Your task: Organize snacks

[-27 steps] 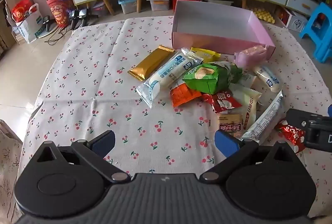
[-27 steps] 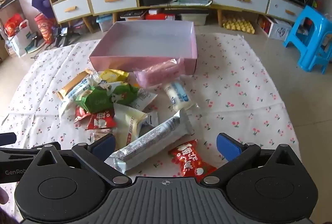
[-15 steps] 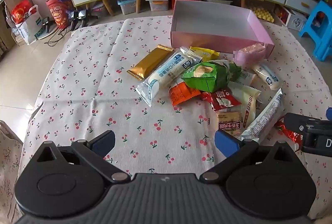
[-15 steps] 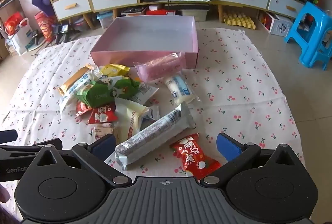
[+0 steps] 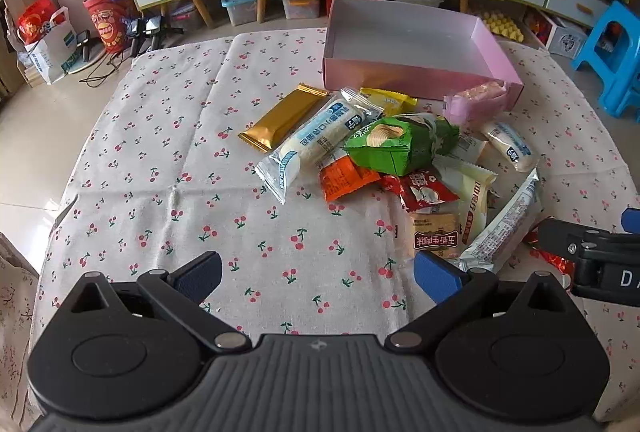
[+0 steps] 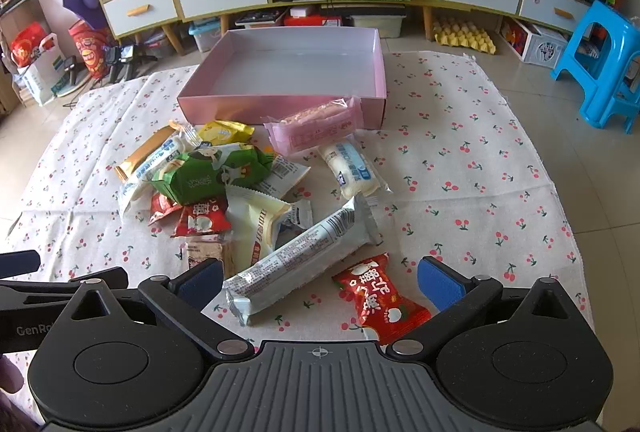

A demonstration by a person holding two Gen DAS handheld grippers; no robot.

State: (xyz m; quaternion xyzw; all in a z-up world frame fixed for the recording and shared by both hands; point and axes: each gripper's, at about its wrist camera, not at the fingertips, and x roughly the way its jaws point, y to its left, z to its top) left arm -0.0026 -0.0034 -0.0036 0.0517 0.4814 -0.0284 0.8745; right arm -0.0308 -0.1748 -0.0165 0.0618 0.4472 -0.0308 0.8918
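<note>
Here, crinkly bright snack packets [image 6: 256, 199] lie heaped; each hand-held gripper [image 6: 319, 278] [image 5: 318, 274] gapes, grasping nothing.

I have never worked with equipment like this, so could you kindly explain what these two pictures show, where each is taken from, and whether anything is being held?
There is no robot here: a person carries a two-fingered gripping tool in each hand, and each has a camera looking along its fingers. One picture is from the left tool, the other from the right tool; the black shapes with blue pads at the bottom are the fingers. Both stand wide open and hold nothing. On the cherry-print tablecloth lies a heap of wrapped snacks, such as a green bag, a long silver bar and a red candy. Behind them is an empty pink box, probably where the snacks go.
</note>
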